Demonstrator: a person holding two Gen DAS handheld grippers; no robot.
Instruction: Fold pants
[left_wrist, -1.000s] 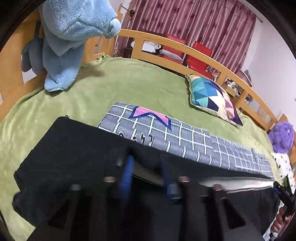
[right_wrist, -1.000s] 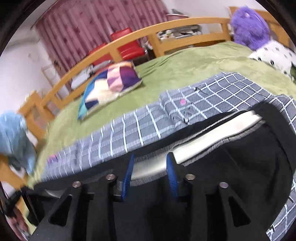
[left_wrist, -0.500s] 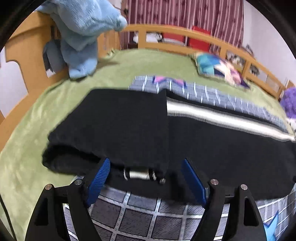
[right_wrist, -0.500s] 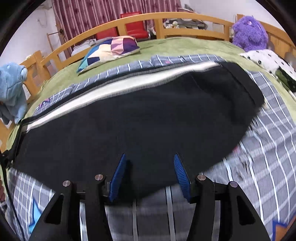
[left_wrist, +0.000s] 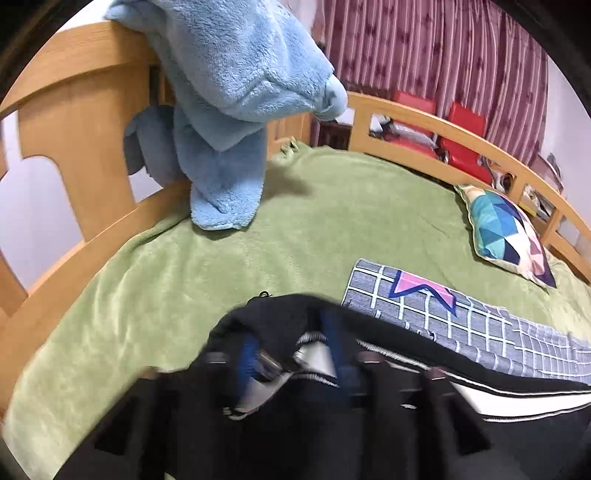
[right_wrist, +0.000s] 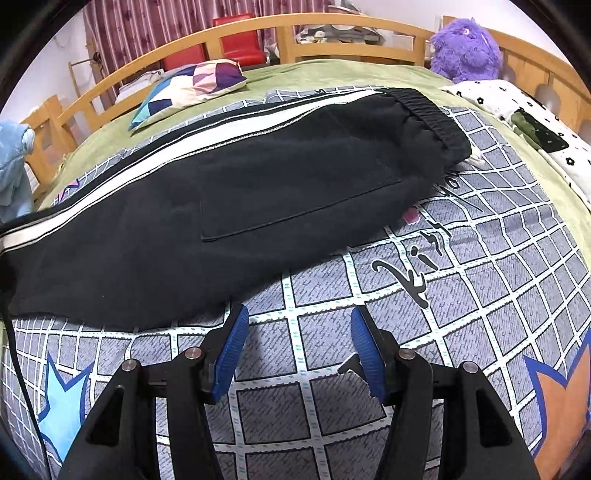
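left claw grips the cuff end, right claw waits empty

the pants (right_wrist: 236, 206) lie lengthwise on the checked sheet (right_wrist: 480, 277) on the bed. left claw (left_wrist: 291, 354) is pinched on the bunched hem, probably to carry it toward the waistband (right_wrist: 428, 118). right claw (right_wrist: 295, 347) gapes wide just short of the cloth, holding nothing.

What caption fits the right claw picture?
Open right claw hovers over the grid sheet beside black pants.

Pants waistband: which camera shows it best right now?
The right wrist view: the elastic waistband lies flat and unobstructed. The left wrist view shows only the blurred leg end of the pants at the left tongs.
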